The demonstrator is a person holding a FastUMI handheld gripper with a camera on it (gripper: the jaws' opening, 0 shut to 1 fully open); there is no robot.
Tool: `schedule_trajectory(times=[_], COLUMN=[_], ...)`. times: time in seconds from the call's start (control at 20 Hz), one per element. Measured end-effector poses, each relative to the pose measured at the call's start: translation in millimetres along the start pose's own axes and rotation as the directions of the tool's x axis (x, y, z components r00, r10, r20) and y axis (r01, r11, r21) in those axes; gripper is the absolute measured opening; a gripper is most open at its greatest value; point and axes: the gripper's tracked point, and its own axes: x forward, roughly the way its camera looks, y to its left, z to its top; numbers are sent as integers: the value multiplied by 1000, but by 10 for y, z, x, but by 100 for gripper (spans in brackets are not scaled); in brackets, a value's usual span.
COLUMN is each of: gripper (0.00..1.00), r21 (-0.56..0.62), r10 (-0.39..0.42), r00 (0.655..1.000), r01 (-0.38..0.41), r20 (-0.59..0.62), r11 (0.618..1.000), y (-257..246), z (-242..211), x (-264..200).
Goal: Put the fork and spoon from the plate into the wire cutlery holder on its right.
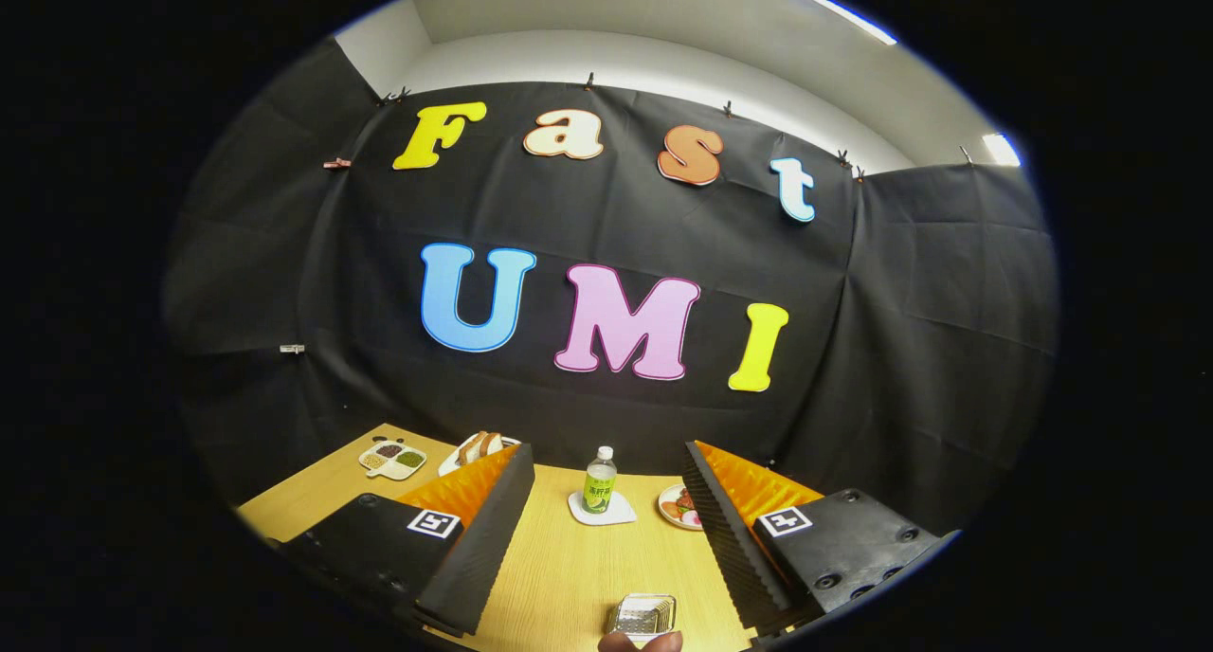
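Presently the gripper [606, 529] is raised and angled up toward the booth's black cloth wall [900, 330], its two fingers [483, 529] spread wide apart with nothing between them but bare tabletop.

Table: light wood [569, 567], running from under the fingers back to the foot of the cloth.

Between the fingers, low and close in, sits a small wire-mesh thing [643, 614], silvery, likely the wire cutlery holder; much of it is cut off, so its contents cannot be told. Just beneath it a fingertip or thumb of a person [640, 642] pokes into sight, touching or nearly touching the mesh; which, I cannot tell.

Beyond the fingers, near the wall: a small bottle [599, 481] with a white cap and green label, standing upright on a white coaster [603, 512]. Just to its right, partly hidden behind the right finger, a round plate [678, 508] holding reddish and pale food bits. No fork or spoon can be made out on it.

Far left side of the table: a white divided dish [392, 460] with dark, green and pale fillings in separate compartments. Beside it, a white plate with sliced bread [477, 446], partly covered by the left finger's top.

Above the cloth, a pale wall and a ceiling light strip [824, 6].
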Motion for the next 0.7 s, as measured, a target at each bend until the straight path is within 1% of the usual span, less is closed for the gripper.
schedule_trajectory(times=[0.15,0.2,0.25,0.3,0.35,0.4,0.45,0.55,0.6,0.7], gripper=[98,98,98,98,98,98,98,98,98,98], r21=[2,4,11,25,46,71,102,160,183,234], r10=[22,48,93,152,220,280,335,410,432,465], r00=[1000,998,994,982,958,922,878,783,732,610], r01=[-22,-48,-92,-150,-215,-270,-319,-381,-398,-421], r20=[-14,-29,-61,-110,-182,-267,-342,-468,-526,-642], r11=[1000,999,996,988,976,960,942,911,899,876], y=[69,138,252,402,585,753,924,1217,1335,1571], z=[-47,-74,-149,-253,-409,-593,-772,-1096,-1278,-1674], x=[-15,-4,-7,-13,-50,-114,-174,-257,-303,-463])
